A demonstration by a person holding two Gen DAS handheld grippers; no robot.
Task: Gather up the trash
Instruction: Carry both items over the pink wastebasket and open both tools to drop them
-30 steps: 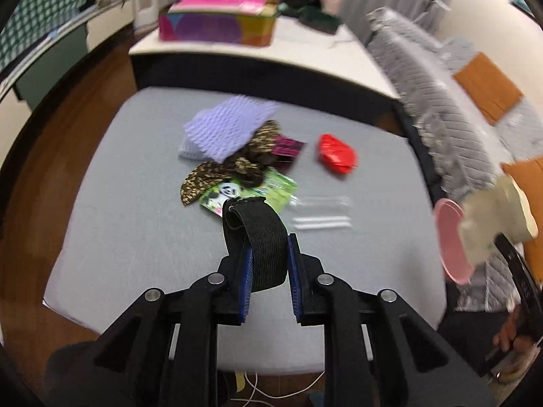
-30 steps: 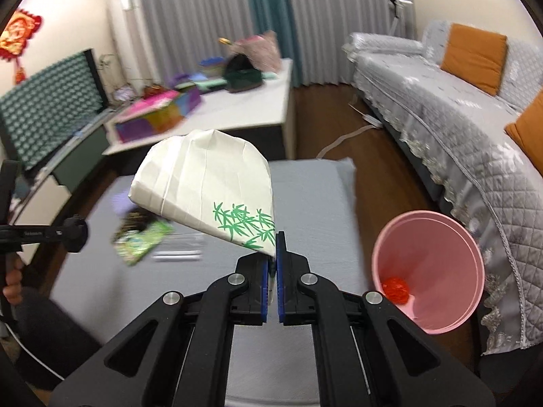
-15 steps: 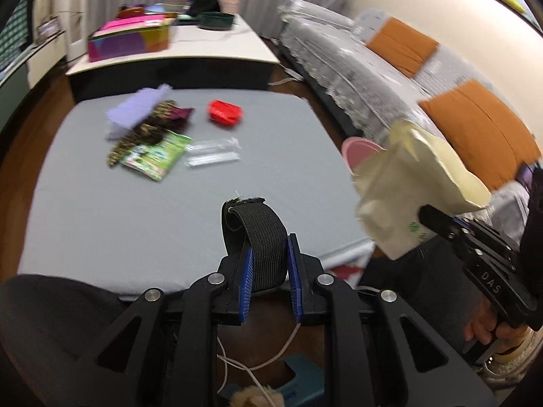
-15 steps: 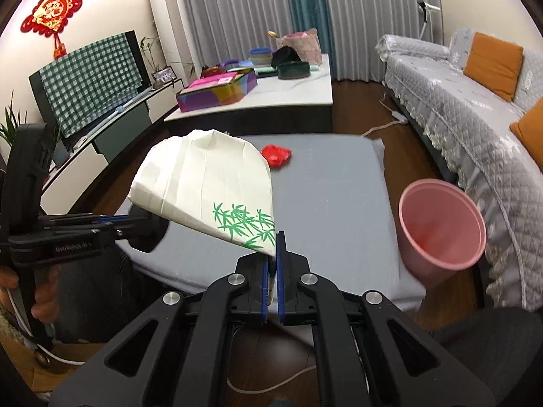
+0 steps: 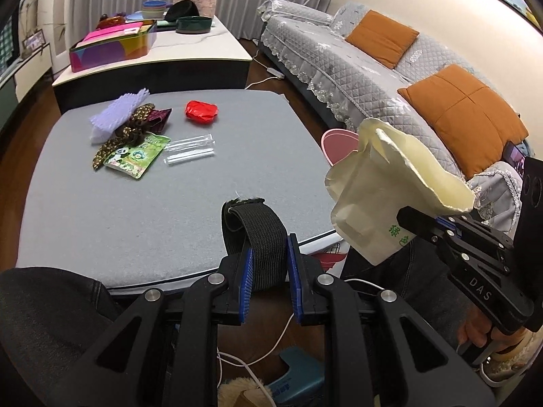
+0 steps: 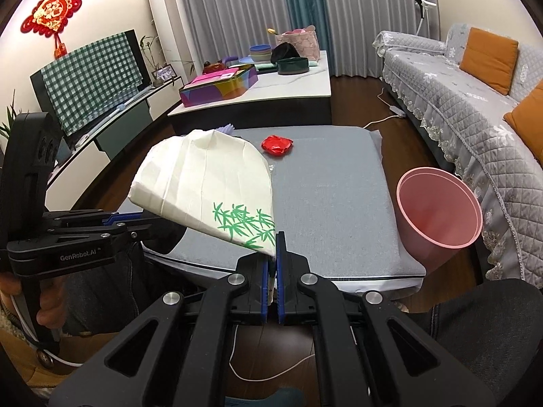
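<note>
Two claws are in our hands. Our left claw point(image 5: 268, 257) squeezes a black strap point(image 5: 253, 234). Our right claw point(image 6: 273, 257) is pinched tight on a cream paper bag point(image 6: 207, 186). More trash lies on the grey table point(image 5: 135, 210). Beside the table stands a pink bin point(image 6: 437, 217).

**Paper bag pinched, bin at the table's right edge**

The right gripper point(image 6: 272, 257) is clamped on a cream paper bag point(image 6: 203, 183) printed with green bamboo. A red wrapper point(image 6: 277, 144) lies near the table's point(image 6: 325, 203) far edge. A pink bin point(image 6: 437, 213) stands beside its right edge.
</note>
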